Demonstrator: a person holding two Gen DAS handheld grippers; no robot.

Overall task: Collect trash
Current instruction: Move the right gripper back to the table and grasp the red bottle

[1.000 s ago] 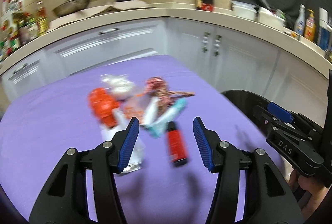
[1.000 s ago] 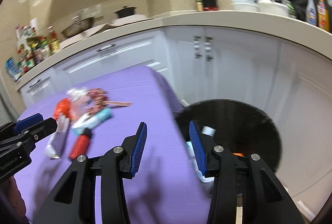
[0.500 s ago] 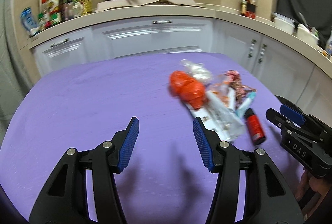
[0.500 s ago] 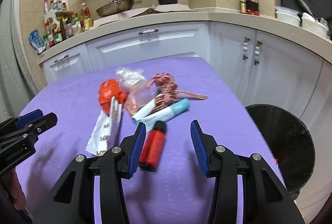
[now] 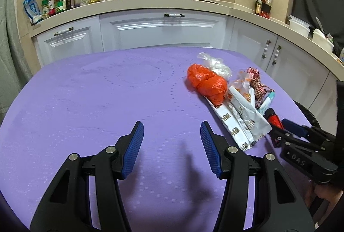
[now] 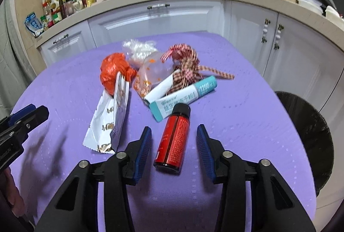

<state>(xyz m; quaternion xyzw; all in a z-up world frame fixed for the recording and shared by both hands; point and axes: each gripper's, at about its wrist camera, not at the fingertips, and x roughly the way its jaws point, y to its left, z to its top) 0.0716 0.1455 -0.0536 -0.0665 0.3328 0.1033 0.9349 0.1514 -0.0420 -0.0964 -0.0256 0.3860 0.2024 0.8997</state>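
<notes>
Both grippers have swung back from the bin to the trash pile.
The right gripper (image 6: 173, 135), jaws closing but not yet touching, straddles the red bottle (image 6: 173, 141) on the purple table (image 6: 247, 124); the left gripper (image 5: 171, 135) hangs open and empty. Next: clamp, lift, carry to the black bin (image 6: 309, 135) beyond.

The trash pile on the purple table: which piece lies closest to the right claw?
The small red bottle with the black cap. It lies on its side between the closing right claw's pads, untouched; the teal box and white wrapper lie beyond them.
</notes>
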